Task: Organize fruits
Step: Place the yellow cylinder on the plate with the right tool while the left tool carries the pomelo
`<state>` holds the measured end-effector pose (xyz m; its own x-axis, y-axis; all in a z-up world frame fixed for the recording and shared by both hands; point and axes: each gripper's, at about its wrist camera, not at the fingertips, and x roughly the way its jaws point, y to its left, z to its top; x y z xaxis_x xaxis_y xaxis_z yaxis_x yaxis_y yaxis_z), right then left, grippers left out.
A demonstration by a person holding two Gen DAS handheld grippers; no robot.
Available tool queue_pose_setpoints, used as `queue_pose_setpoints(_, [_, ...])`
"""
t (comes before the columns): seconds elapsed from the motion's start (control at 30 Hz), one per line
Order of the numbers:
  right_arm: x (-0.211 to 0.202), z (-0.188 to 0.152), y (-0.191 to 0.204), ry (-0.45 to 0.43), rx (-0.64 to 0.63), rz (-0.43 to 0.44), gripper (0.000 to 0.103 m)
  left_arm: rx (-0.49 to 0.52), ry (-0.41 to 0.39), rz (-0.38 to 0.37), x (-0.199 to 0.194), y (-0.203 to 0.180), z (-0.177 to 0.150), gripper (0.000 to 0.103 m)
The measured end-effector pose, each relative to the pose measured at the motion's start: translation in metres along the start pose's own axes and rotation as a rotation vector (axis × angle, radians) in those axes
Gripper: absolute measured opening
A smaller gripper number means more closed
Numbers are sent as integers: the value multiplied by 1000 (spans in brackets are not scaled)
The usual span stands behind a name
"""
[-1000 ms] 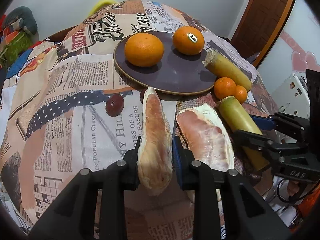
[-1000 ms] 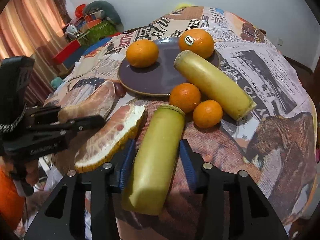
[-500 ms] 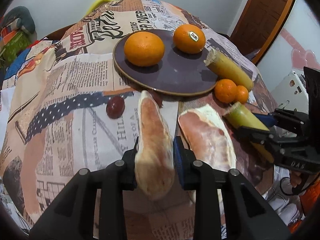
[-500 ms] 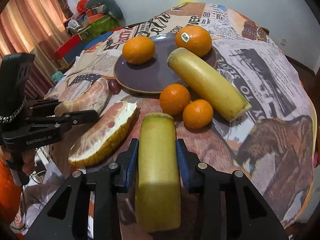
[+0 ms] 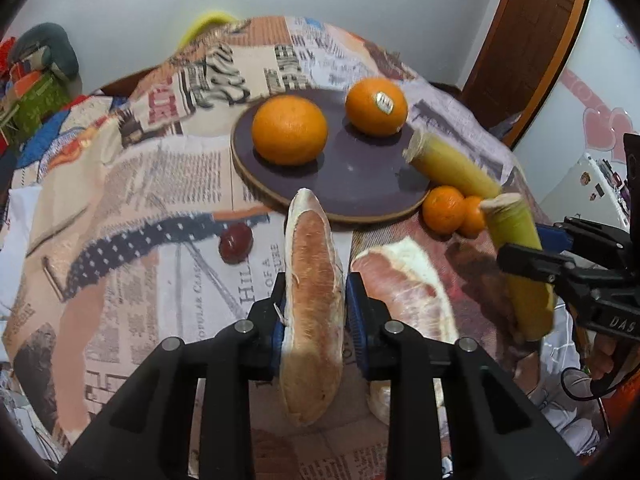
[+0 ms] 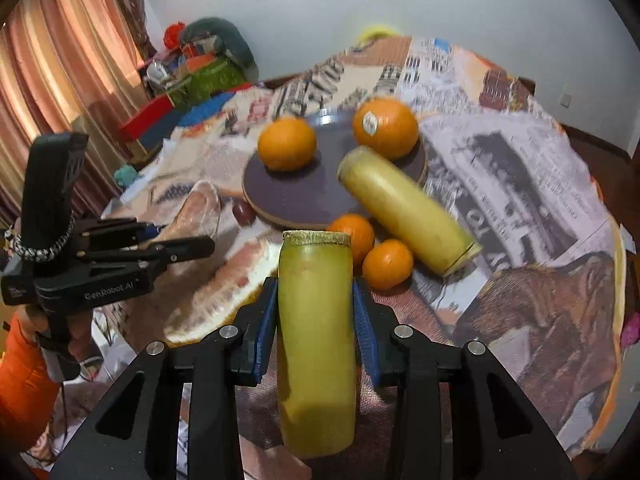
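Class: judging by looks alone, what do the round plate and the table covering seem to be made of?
Plate: probably glazed ceramic or stoneware, matte dark purple face with a pale bare edge. Table covering: seemingly woven fabric with newspaper print, since it drapes and wrinkles softly.

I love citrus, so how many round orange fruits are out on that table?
4: two big oranges sit on the purple plate, and two small ones lie on the tablecloth beside it. None seem hidden.
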<state>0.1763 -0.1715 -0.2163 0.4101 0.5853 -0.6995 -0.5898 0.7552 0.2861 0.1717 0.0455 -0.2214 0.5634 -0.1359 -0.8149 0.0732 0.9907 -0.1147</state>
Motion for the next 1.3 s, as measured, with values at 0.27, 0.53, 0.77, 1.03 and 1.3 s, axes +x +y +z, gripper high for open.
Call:
queue_pose_setpoints(0.27, [-37,23,2,-134,-10,-7,33,12,-117,-2,-38,-11,19,27])
queue_pose_setpoints(0.53, [-51,56,-3,-227,-18,-32,33,16,-188,-1,-50,-15,45,27])
queue_pose_setpoints(0.77, [-44,76,-1,-250,-31,-17,33,9,-216,16,-46,-6,65,27])
queue_pose_setpoints(1.03, [-10,95,2,-220,-48,19,33,-13,-220,29,-32,11,81,27])
queue_pose_setpoints(1.3, [35,113,-4,-147,-70,23,33,-24,-204,23,-4,21,97,27])
